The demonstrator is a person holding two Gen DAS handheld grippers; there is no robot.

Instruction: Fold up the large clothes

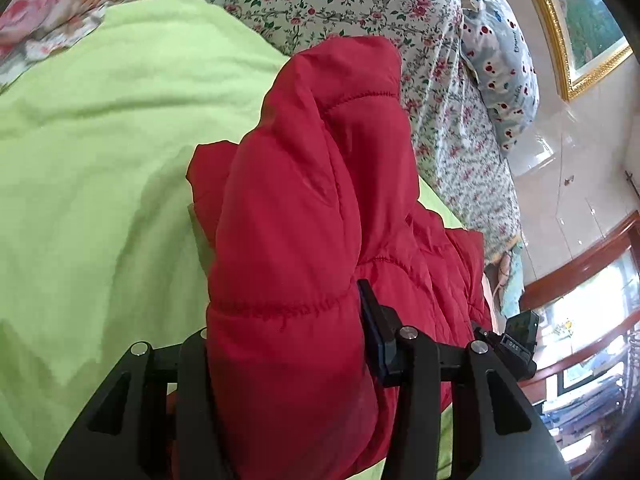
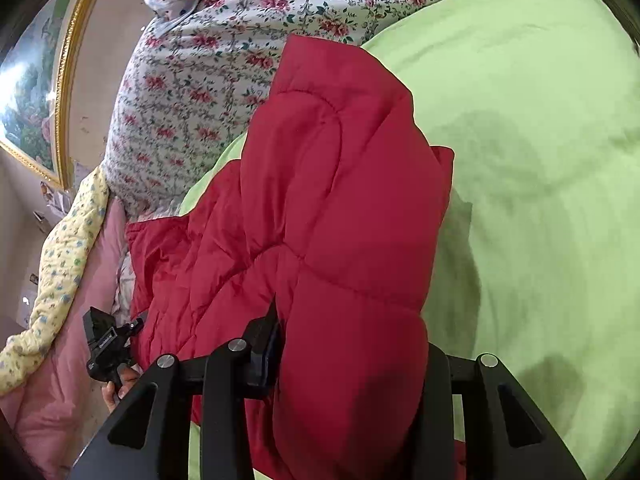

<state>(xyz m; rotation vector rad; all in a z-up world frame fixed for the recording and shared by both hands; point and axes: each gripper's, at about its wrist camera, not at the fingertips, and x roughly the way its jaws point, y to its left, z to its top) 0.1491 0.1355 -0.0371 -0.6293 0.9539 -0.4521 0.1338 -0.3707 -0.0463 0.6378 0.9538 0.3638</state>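
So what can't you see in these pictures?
- Left gripper, left view: fingertips buried in the red jacket.
- Right gripper, right view: the same.
- Jacket's near end: cut off by both bottom edges.
- Painting: cut off by the edge.

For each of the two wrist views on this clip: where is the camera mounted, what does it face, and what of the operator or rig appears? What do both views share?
Left wrist view: sits on the left gripper, looking along its fingers at the red padded jacket clamped between them; the right gripper shows at the right edge.
Right wrist view: sits on the right gripper, also shut on the jacket; the left gripper and the person's fingers show at lower left.
Shared: the jacket, green blanket, floral sheet, spotted pillow, gold-framed painting.
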